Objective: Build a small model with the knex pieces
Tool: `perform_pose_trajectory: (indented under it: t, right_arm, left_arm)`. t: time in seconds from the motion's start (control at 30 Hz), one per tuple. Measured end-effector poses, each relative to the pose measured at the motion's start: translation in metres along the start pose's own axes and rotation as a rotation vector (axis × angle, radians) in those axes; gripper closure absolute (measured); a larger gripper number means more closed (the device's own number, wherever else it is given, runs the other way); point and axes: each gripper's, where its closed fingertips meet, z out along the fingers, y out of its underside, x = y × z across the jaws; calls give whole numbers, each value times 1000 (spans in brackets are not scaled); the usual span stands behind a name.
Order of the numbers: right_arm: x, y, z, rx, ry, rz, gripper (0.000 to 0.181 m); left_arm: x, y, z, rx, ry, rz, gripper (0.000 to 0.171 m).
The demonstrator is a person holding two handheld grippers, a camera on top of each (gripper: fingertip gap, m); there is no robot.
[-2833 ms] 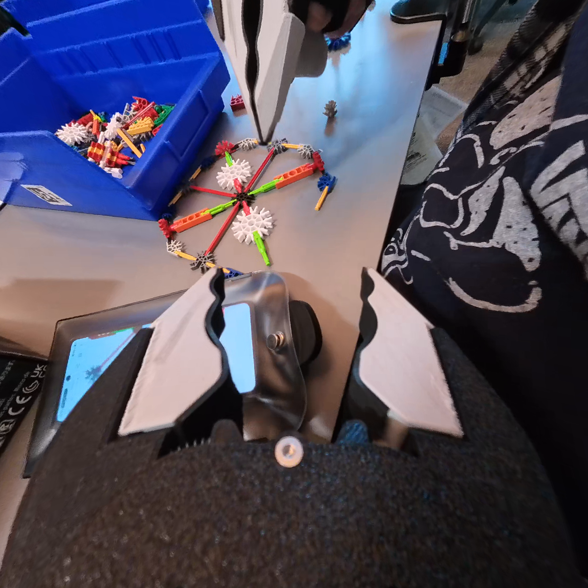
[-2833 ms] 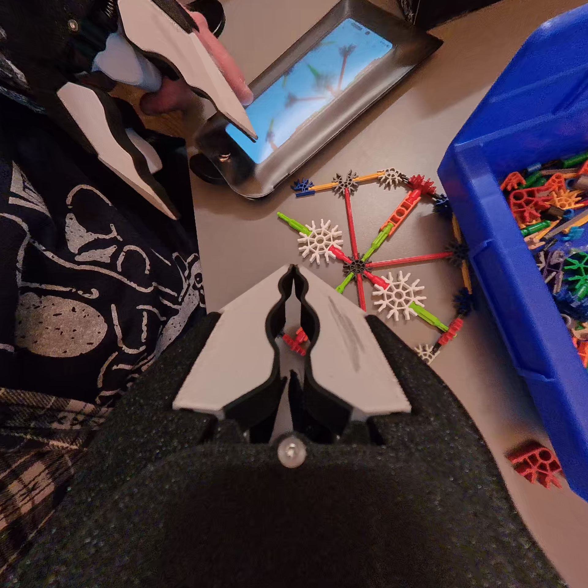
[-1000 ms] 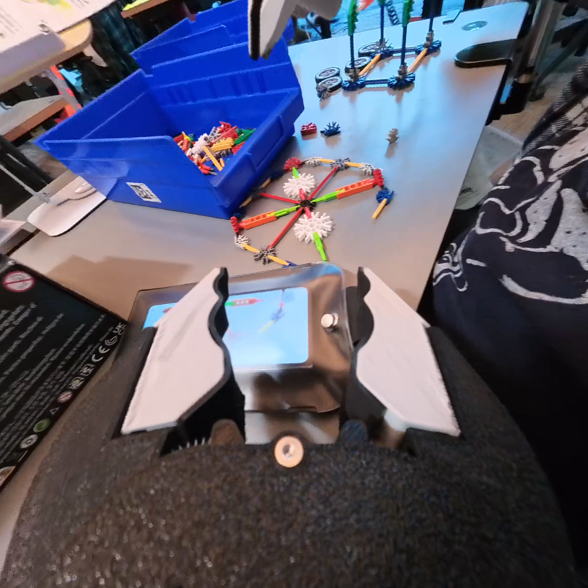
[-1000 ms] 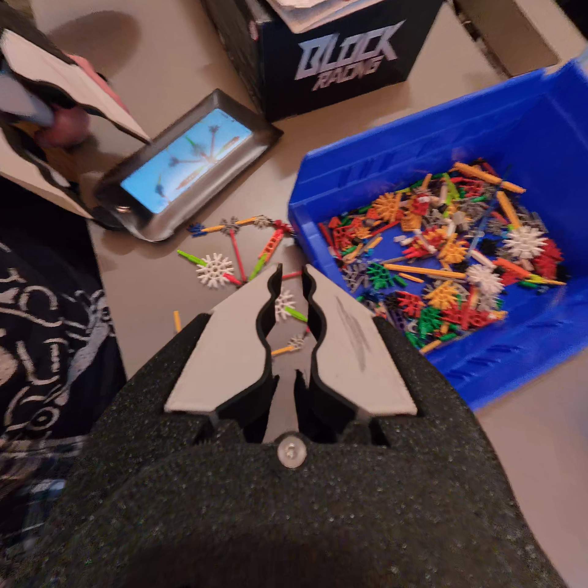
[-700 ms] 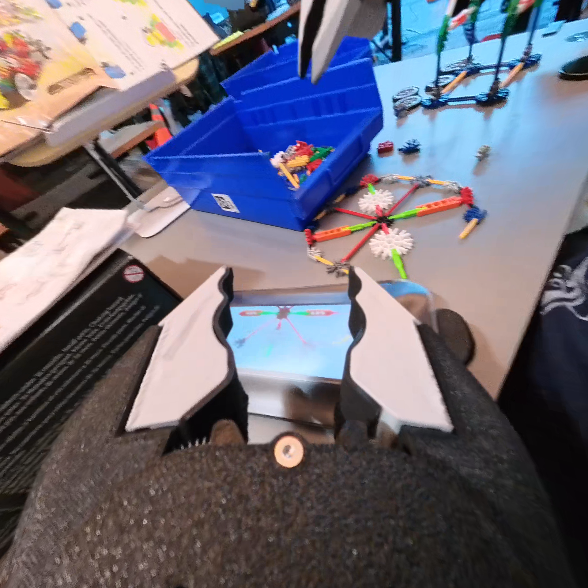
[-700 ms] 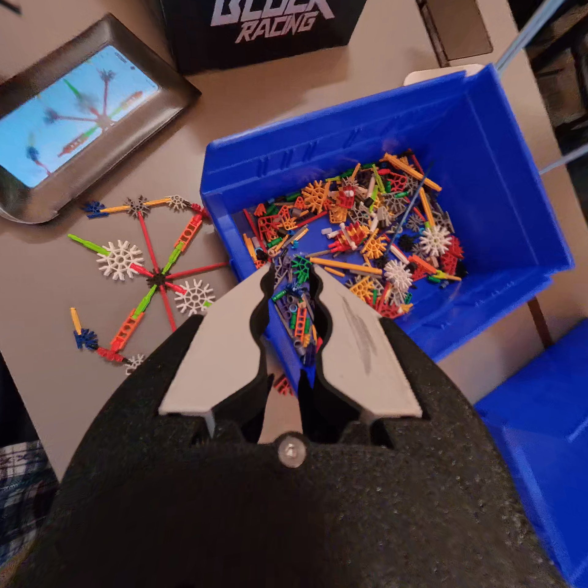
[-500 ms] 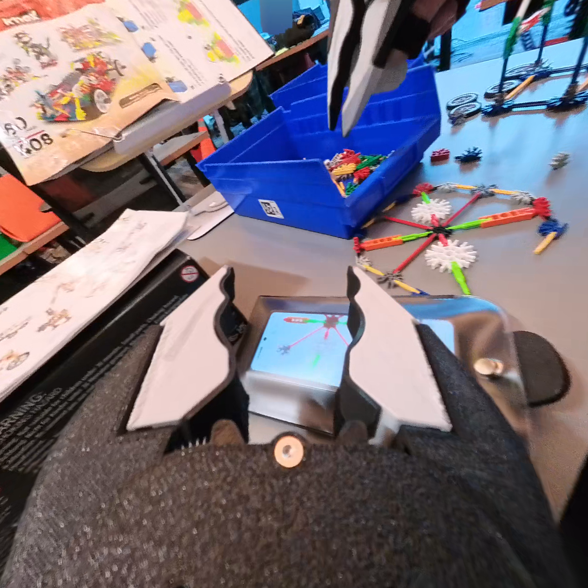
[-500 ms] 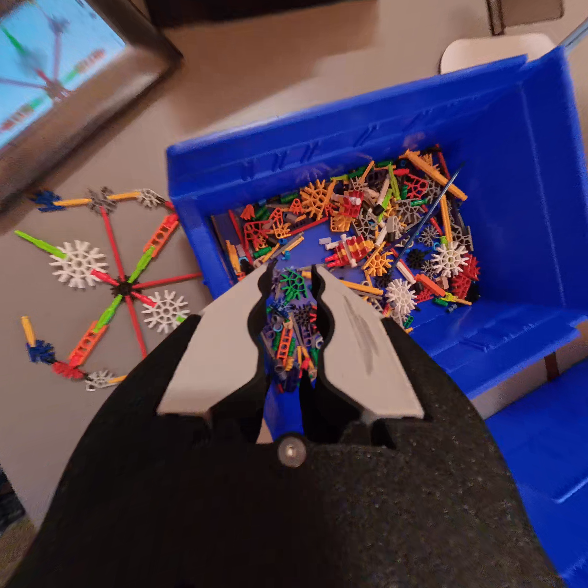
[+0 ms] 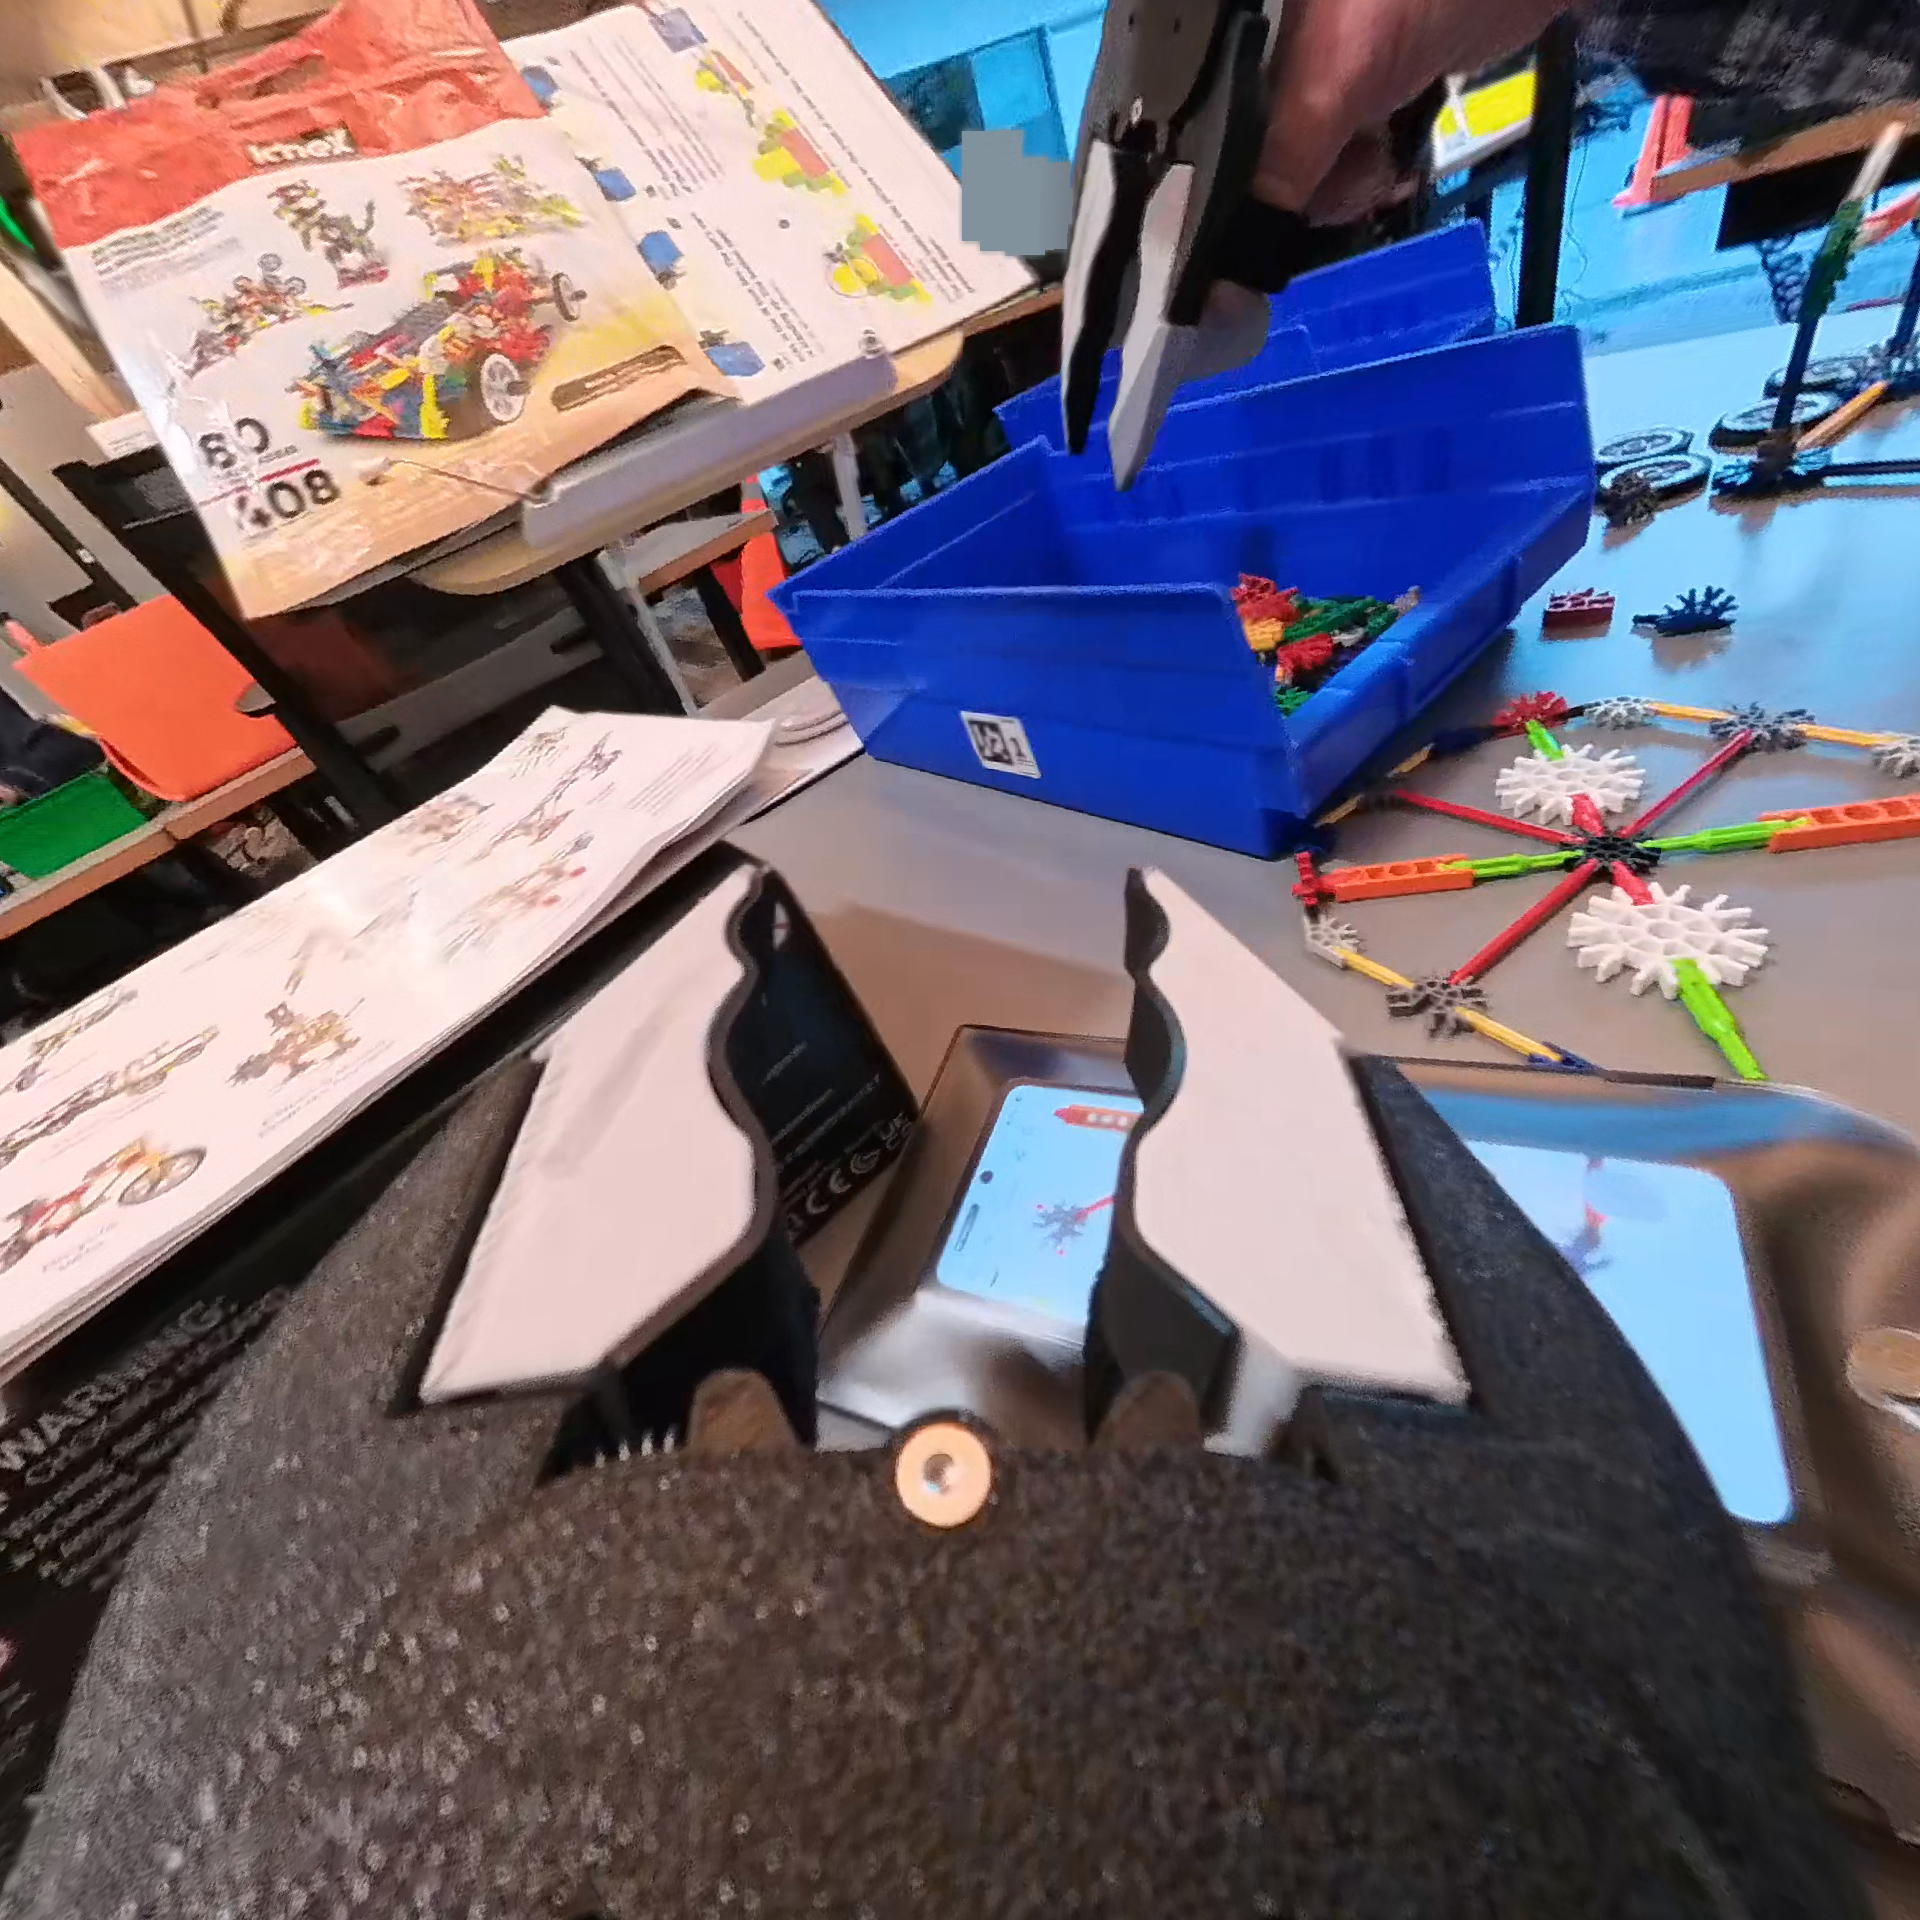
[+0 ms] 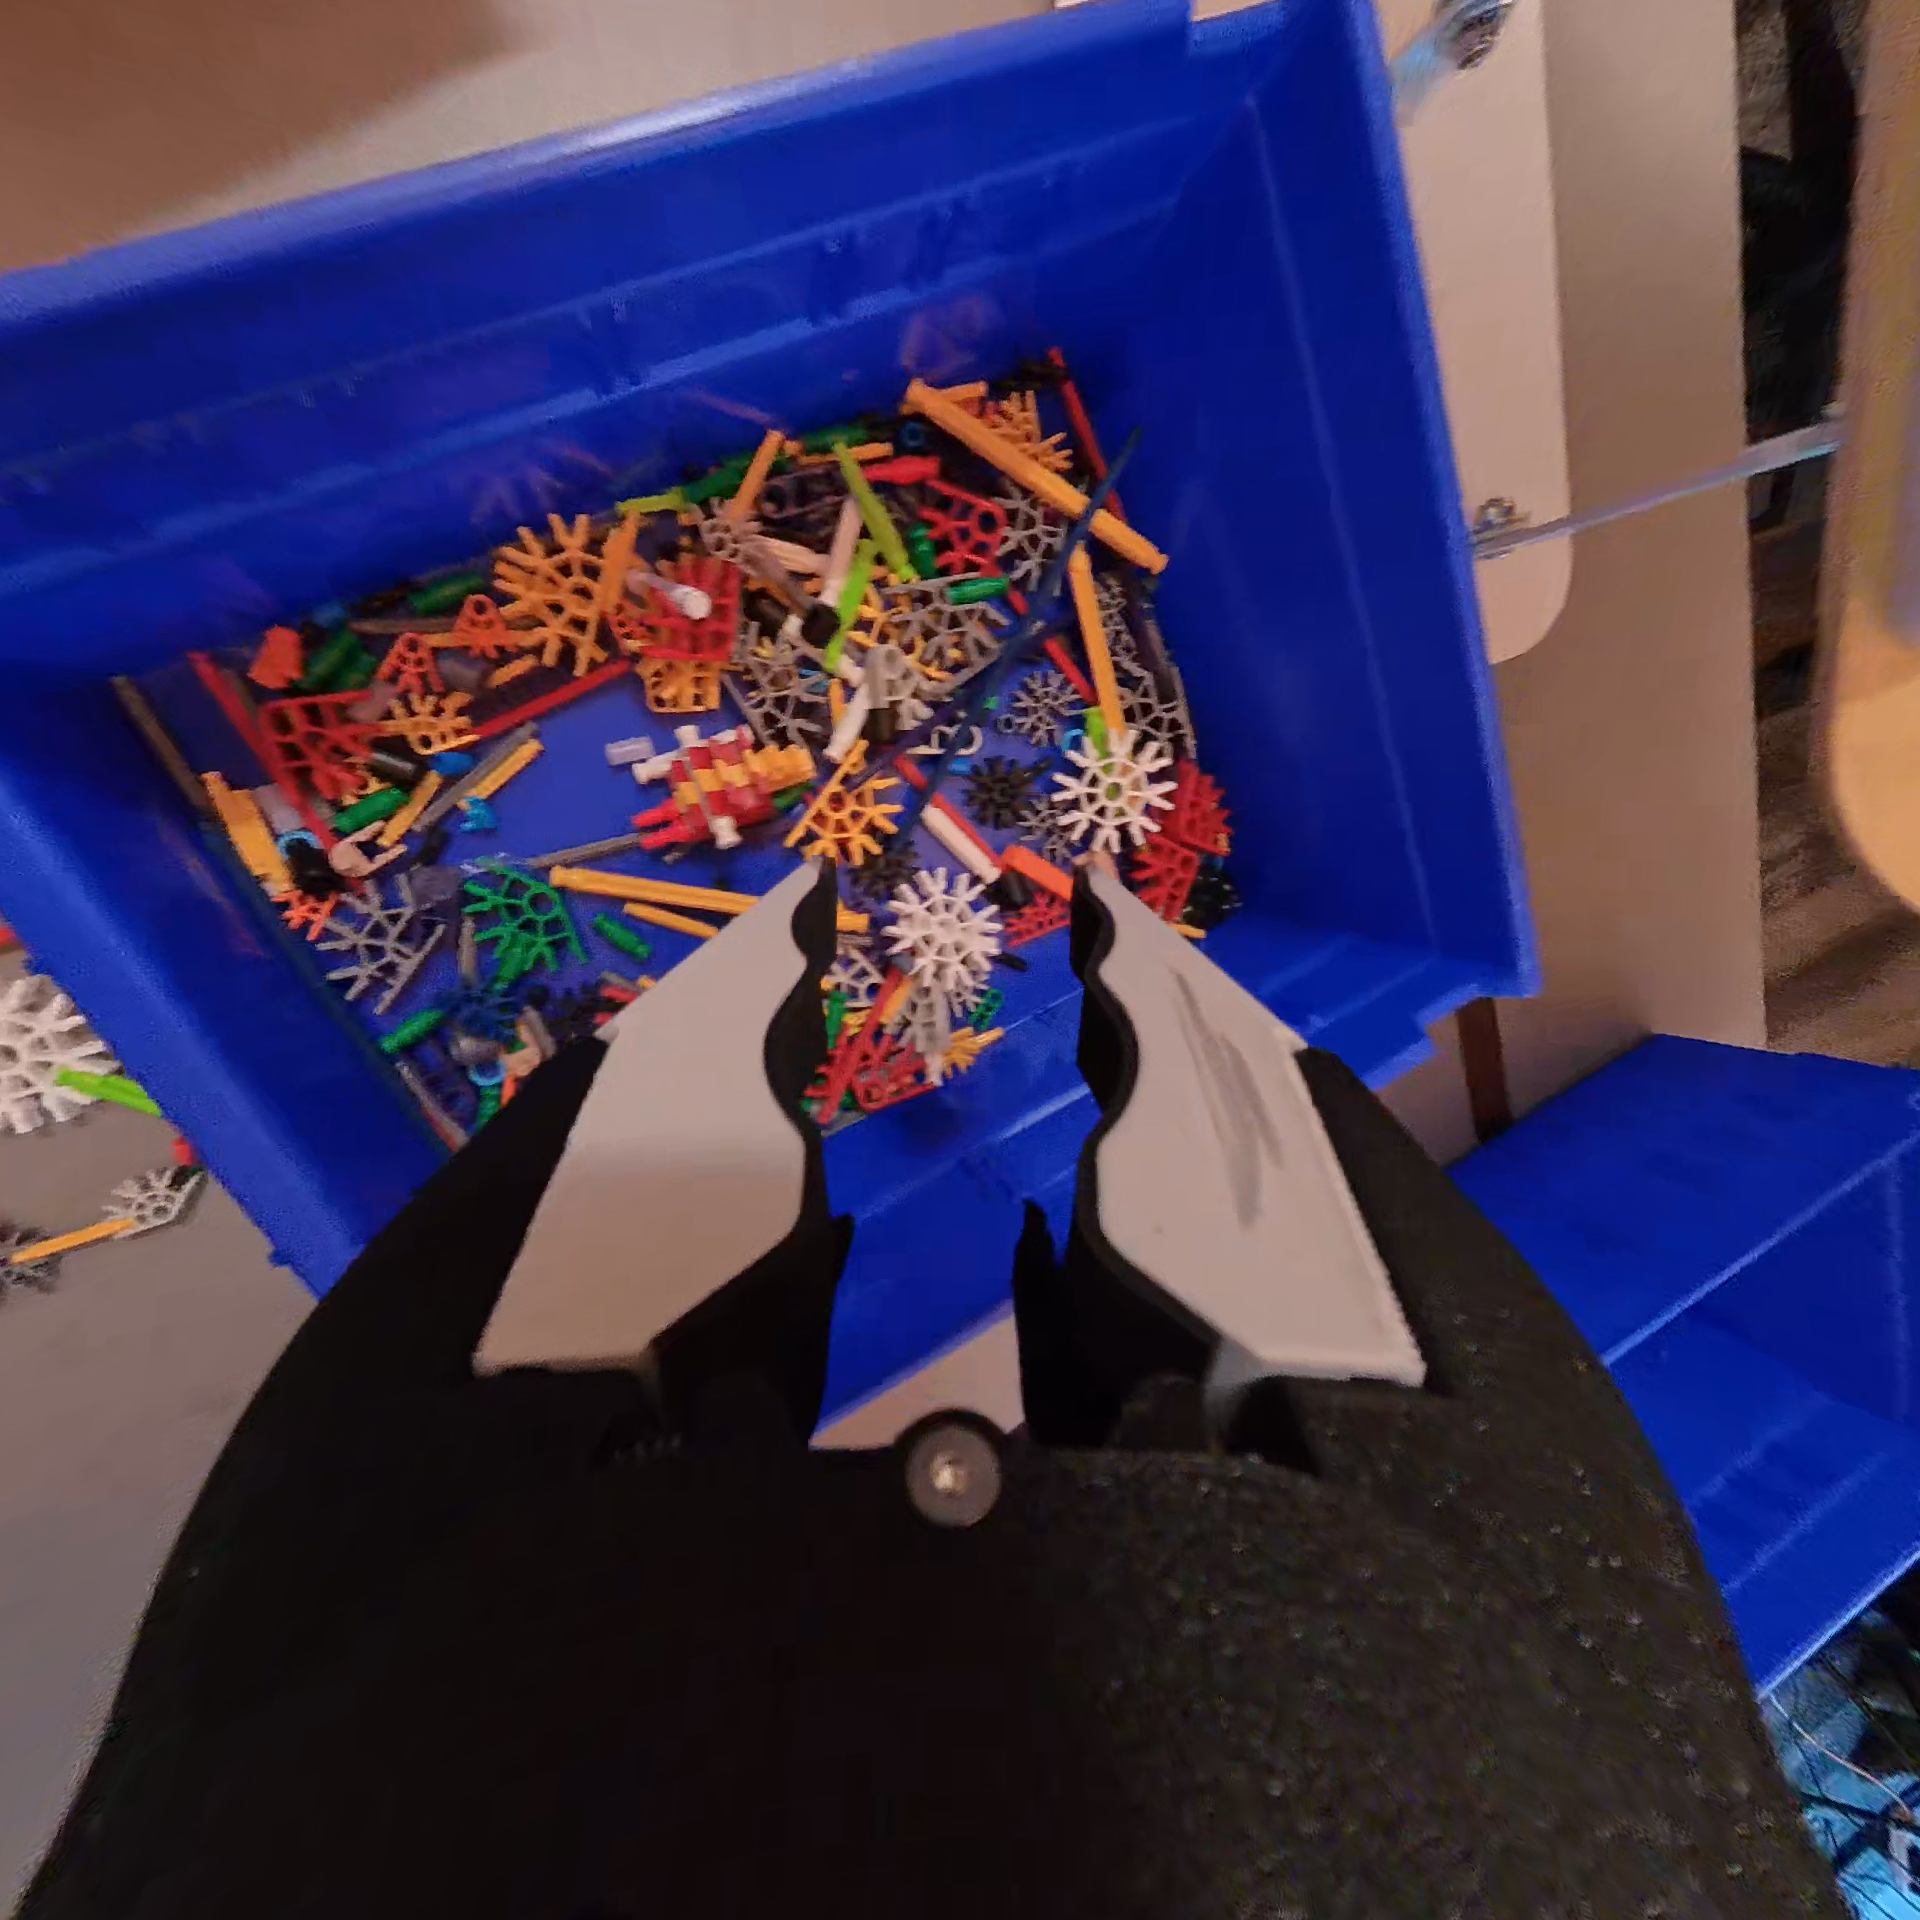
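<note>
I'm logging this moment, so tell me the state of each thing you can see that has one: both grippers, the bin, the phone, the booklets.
Left gripper: jaws open, empty.
Right gripper: jaws open, empty, above the bin.
Blue bin: uncovered, loose pieces inside.
Phone: screen lit.
Flat booklet: open.
Propped booklet: open, tilted.
Spoked wheel: assembled, flat on table.

The right gripper [image 10: 948, 894] hangs over the blue bin [image 10: 1382, 582] with its fingers apart. The top of the bin is wide open. Its tall walls block the sides. Toy pieces [image 10: 727, 727] cover most of its floor, maybe leaving small gaps.
</note>
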Motion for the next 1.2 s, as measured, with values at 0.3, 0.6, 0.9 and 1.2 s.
perform_pose_trajectory:
  t: [0.3,0.6,0.9,1.2]
  right_arm:
    - [14,-7,40,-115,-5,-131,143]
    - [22,0,97,-292,-77,-35,159]
    - [23,5,114,-328,-151,116,165]
    - [26,5,116,-329,-150,116,167]
  left_arm:
    - [-7,5,-1,17,-3,-62,105]
    - [-8,0,-3,50,-8,-63,105]
    - [-8,-7,-5,95,1,-75,105]
    - [-8,-11,-3,111,3,-77,105]
